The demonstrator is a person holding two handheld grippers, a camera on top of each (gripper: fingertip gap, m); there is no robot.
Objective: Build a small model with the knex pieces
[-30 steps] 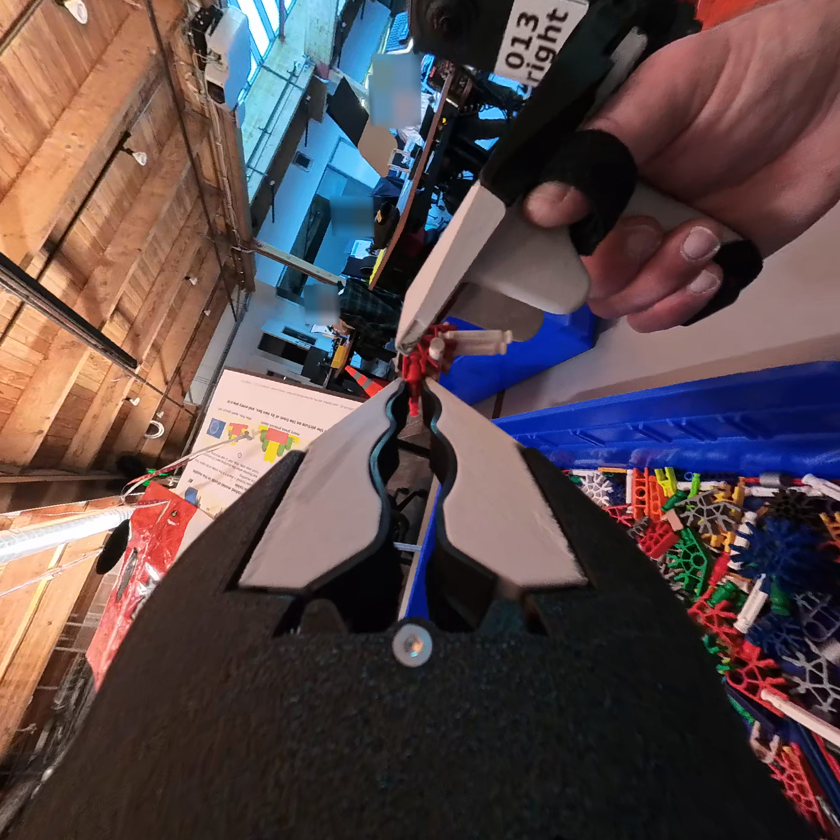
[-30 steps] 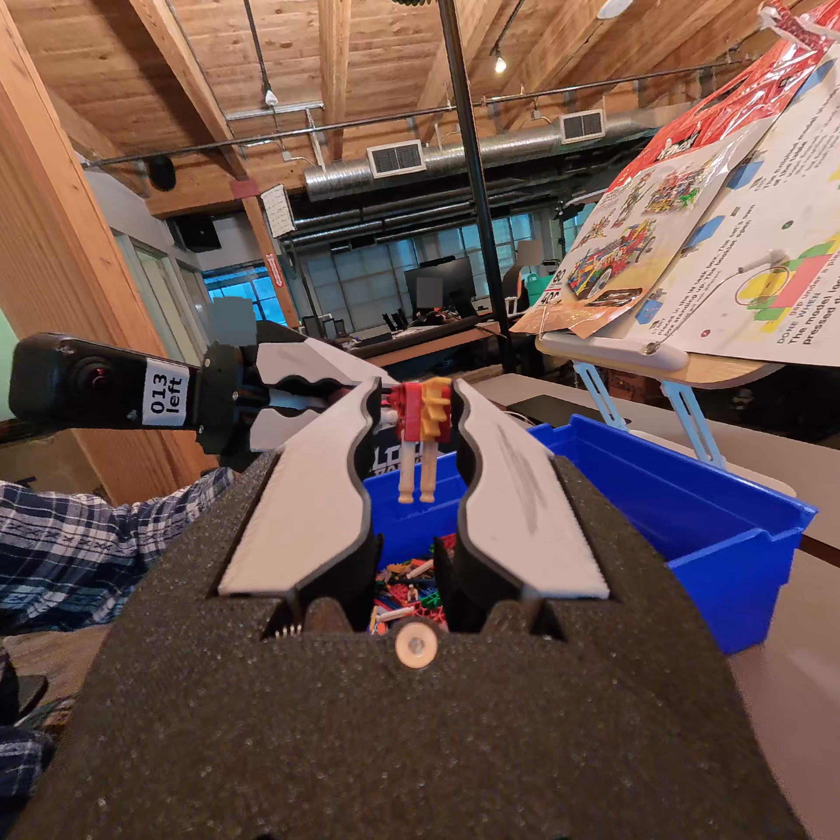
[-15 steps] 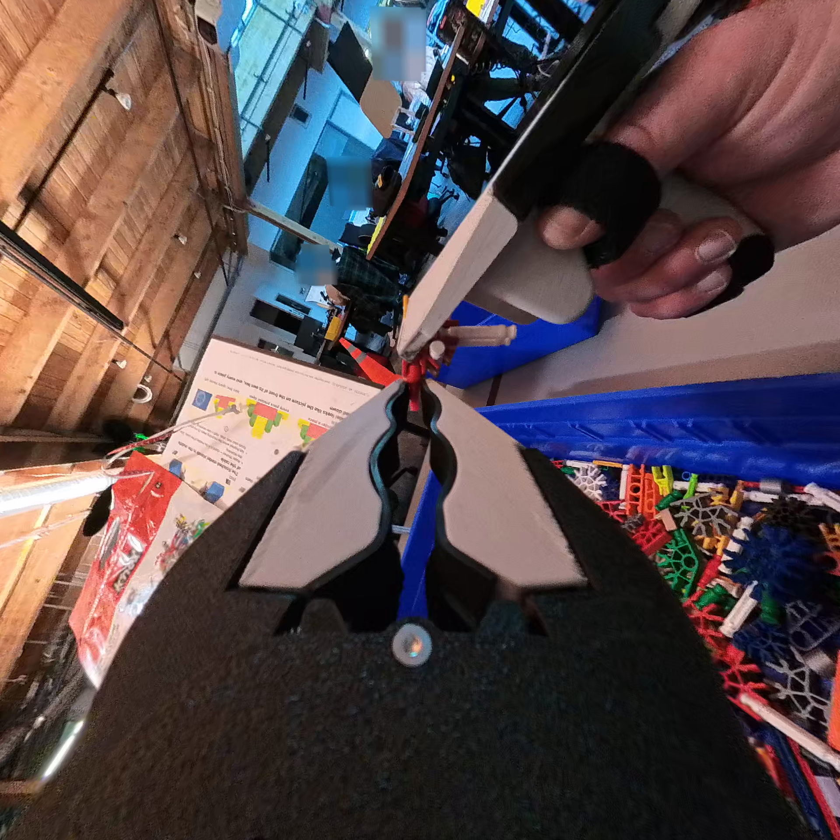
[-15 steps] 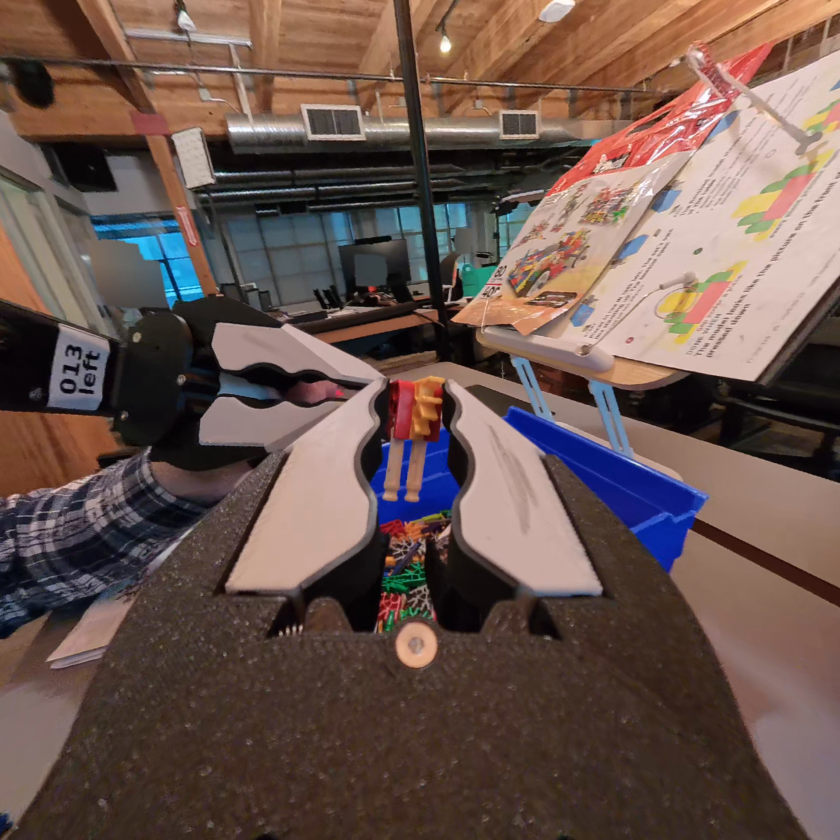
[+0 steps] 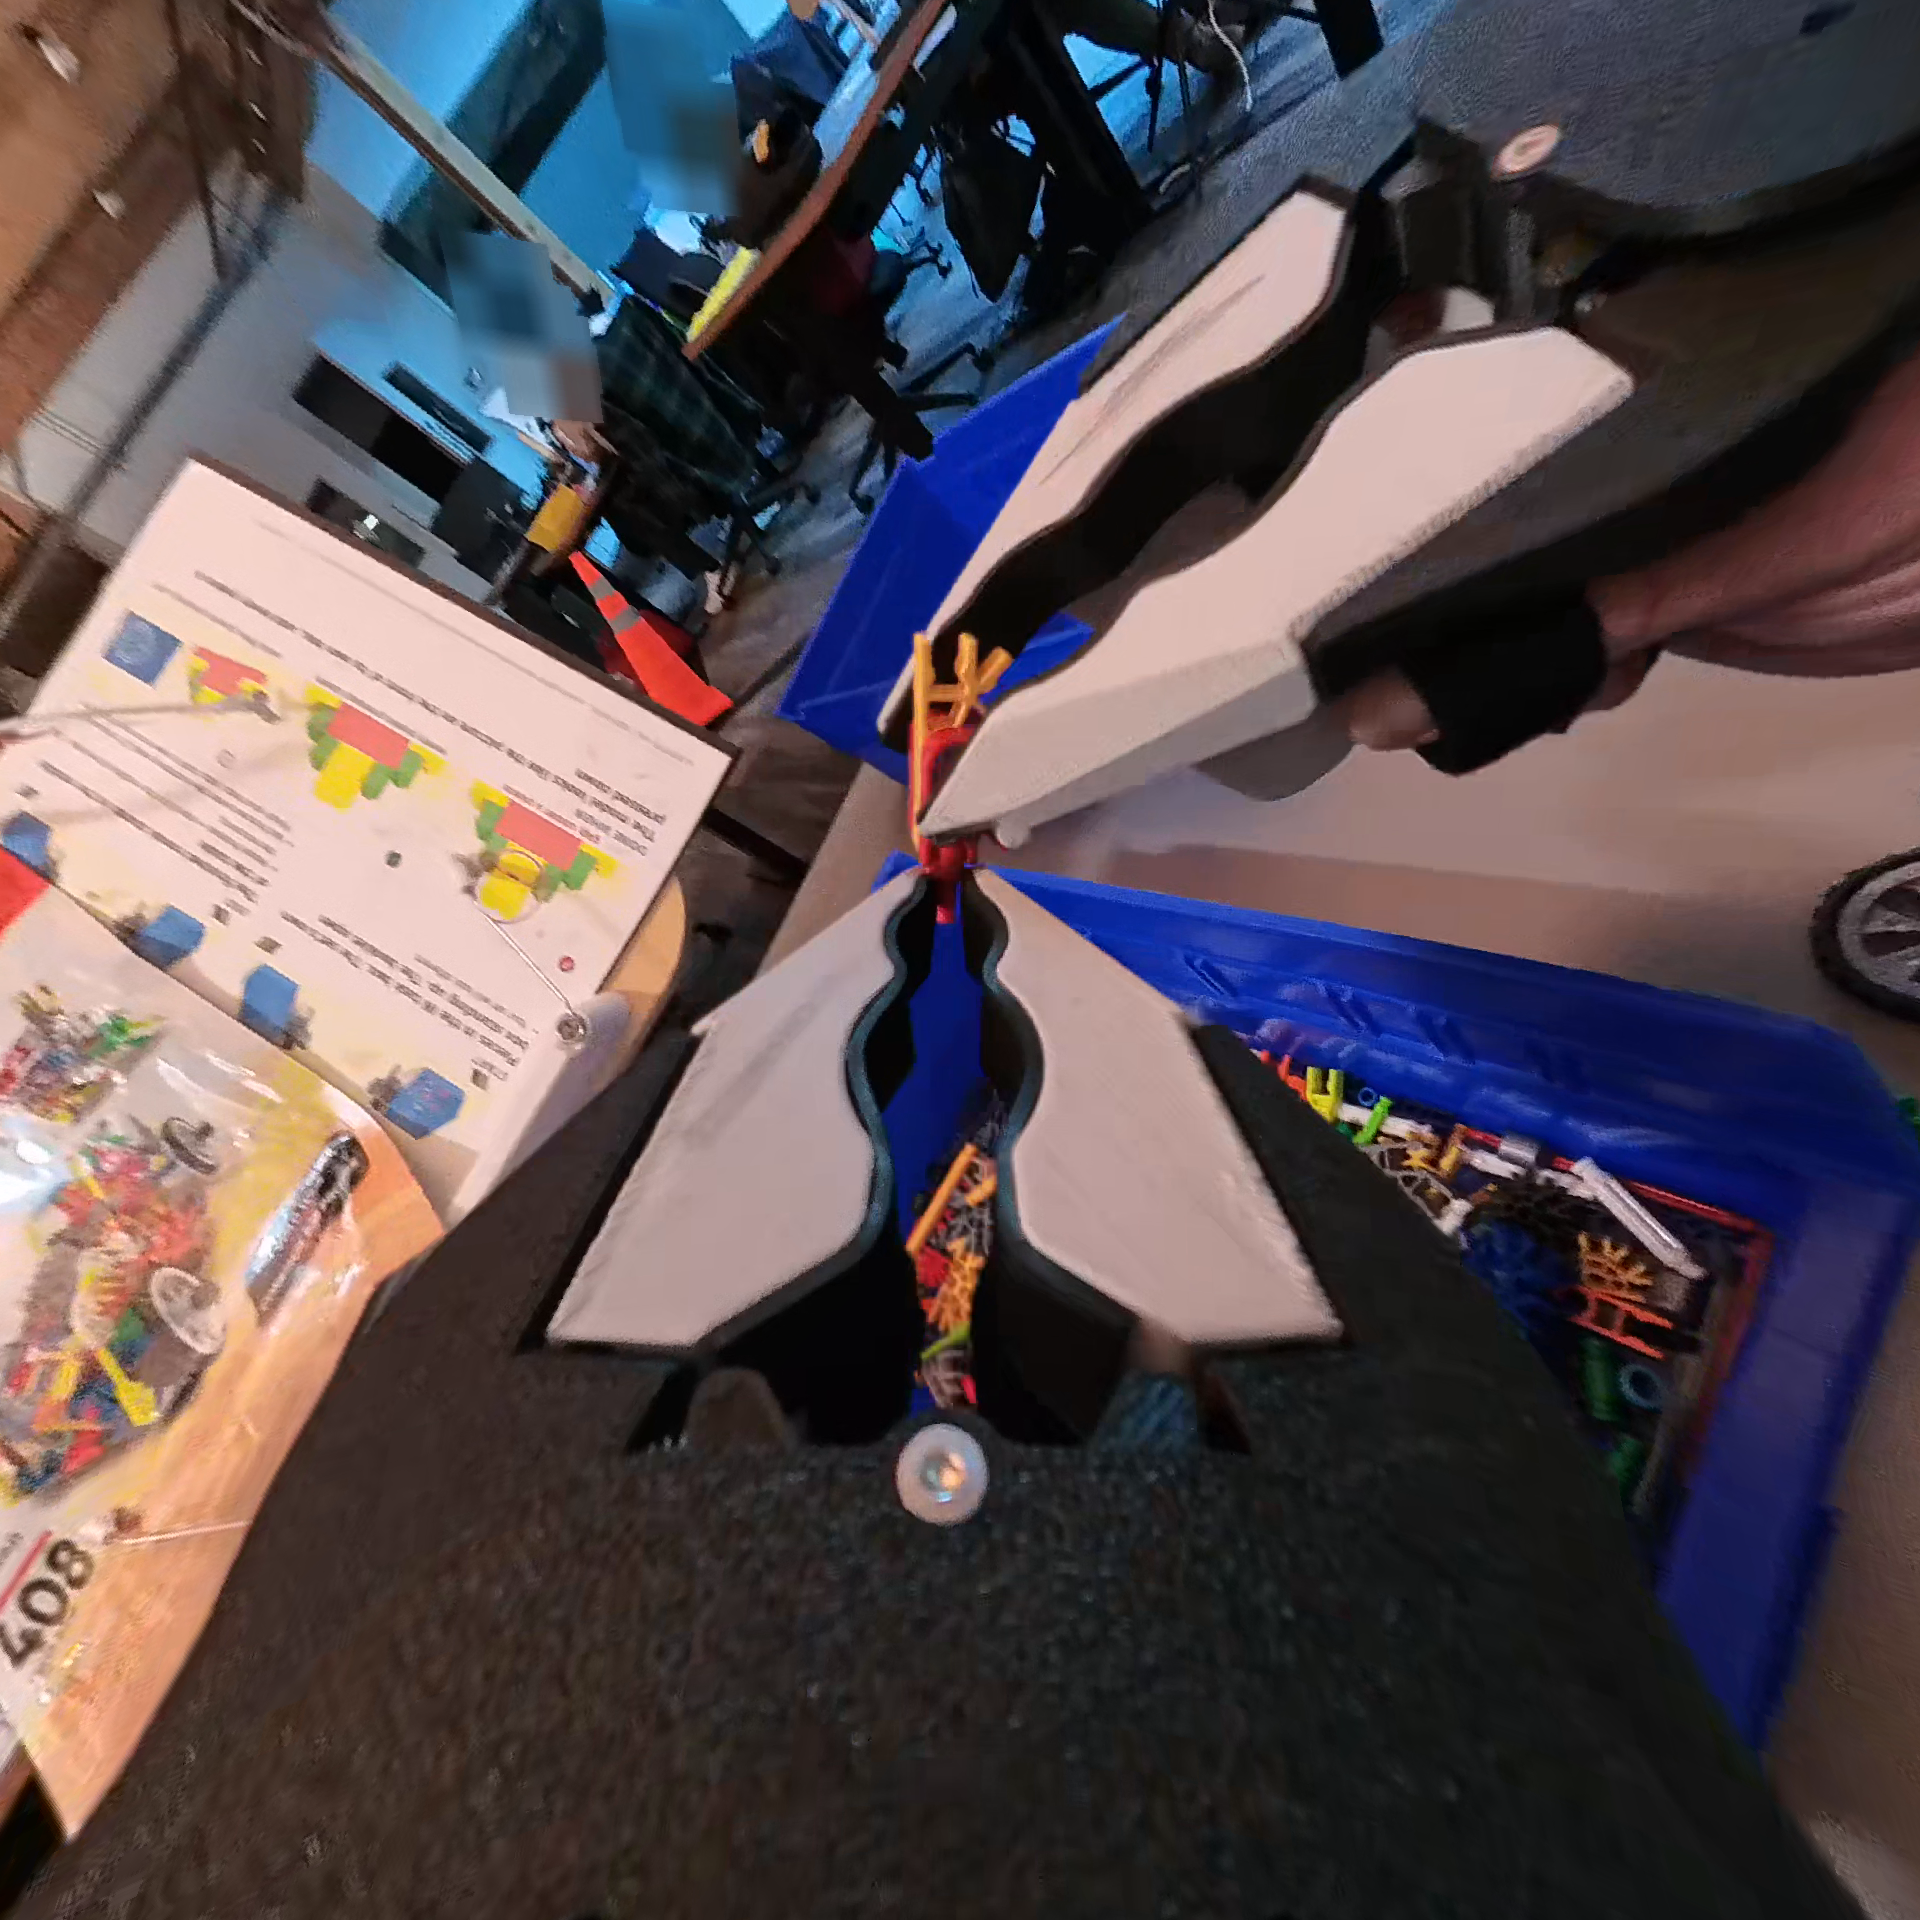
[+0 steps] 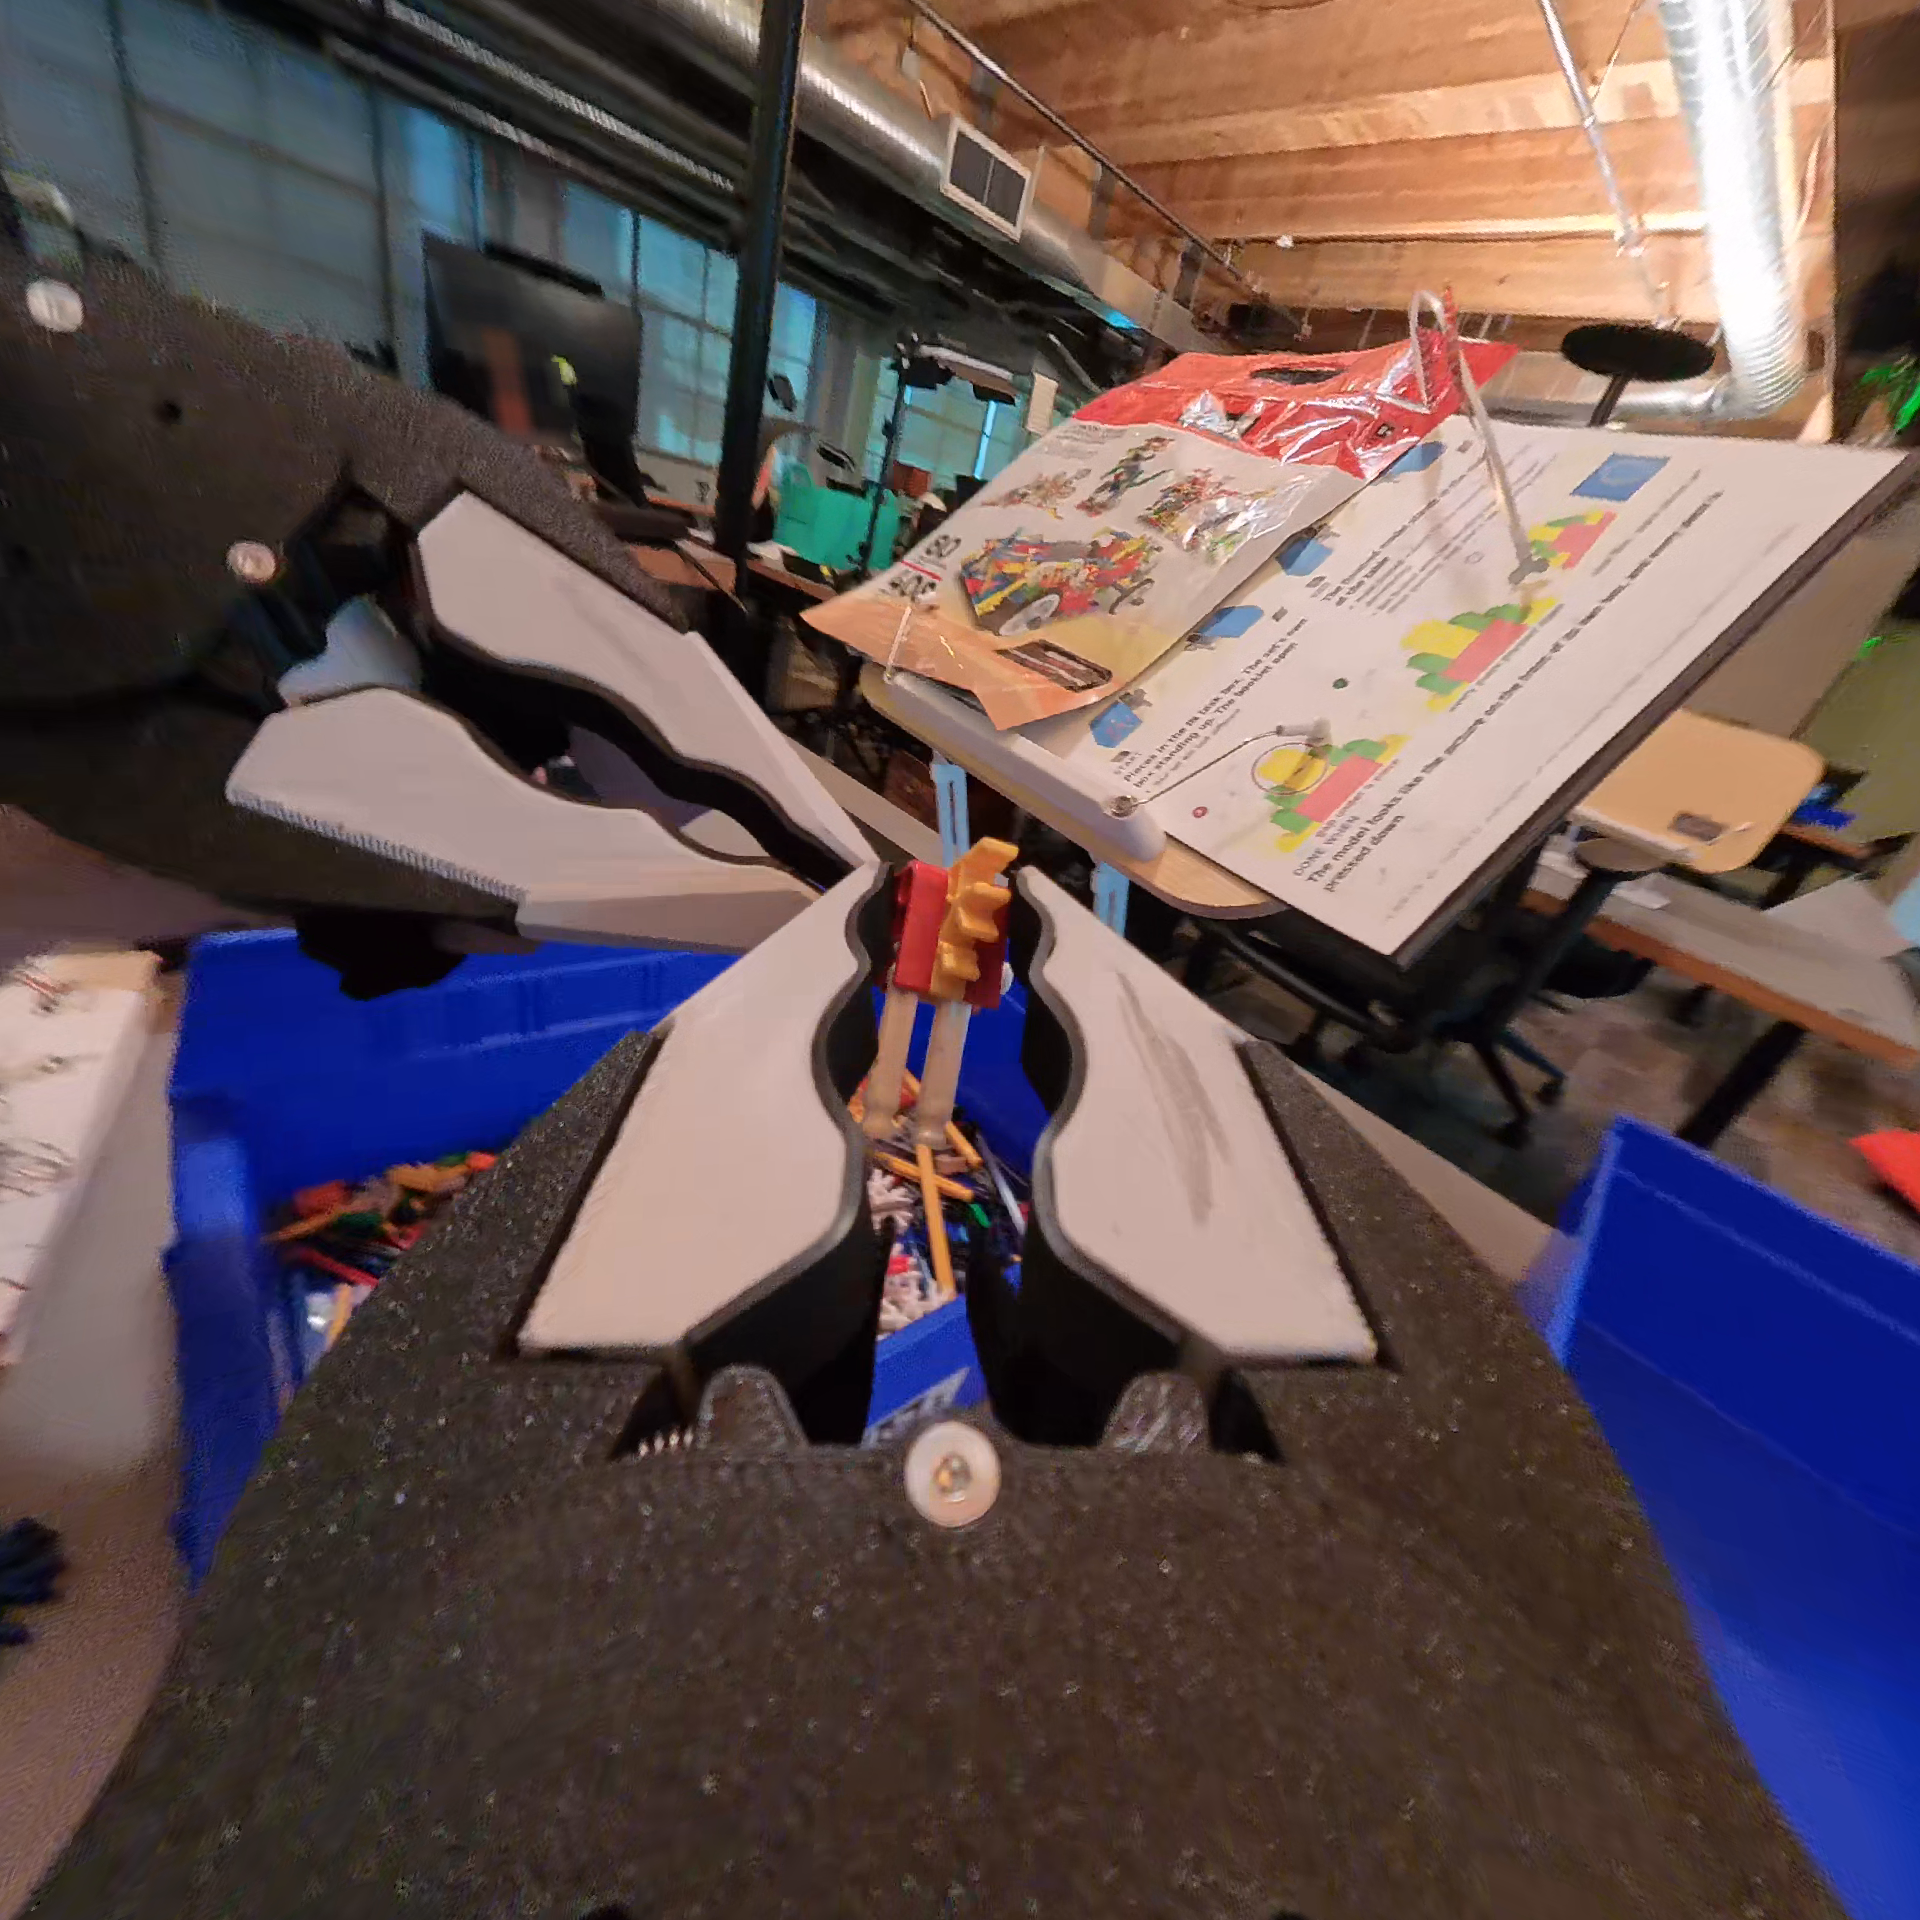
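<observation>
Two grippers meet tip to tip above a blue bin (image 5: 1558, 1029) of mixed plastic construction-toy pieces (image 5: 1507, 1174).

Going left to right in the left wrist view: a clear bag of toy parts (image 5: 156, 1195) with an orange printed card lies over a white instruction sheet (image 5: 343, 790) on a tilted board. Next comes the left gripper (image 5: 943, 883), its fingers drawn together at the tips and pinching a small red connector piece (image 5: 943, 864). Just above it the right gripper (image 5: 935, 764) reaches in from the upper right, held by a hand (image 5: 1766, 582) in a black fingerless glove. A second blue bin (image 5: 904, 582) stands behind it, and a small black toy wheel (image 5: 1881, 951) rests on the table at the far right edge.

In the right wrist view, left to right: the left gripper (image 6: 868, 868) enters from the left, fingertips closed and touching the assembly. The right gripper (image 6: 951, 909) is clamped on a small assembly (image 6: 940, 935) of a red connector and a yellow connector side by side, with two cream rods (image 6: 914, 1049) hanging down toward the pieces in the bin. The board with the sheet and bag stands behind on a light stand (image 6: 951, 800), and the other blue bin (image 6: 1756, 1340) sits at the right. Both views are somewhat motion-blurred.
</observation>
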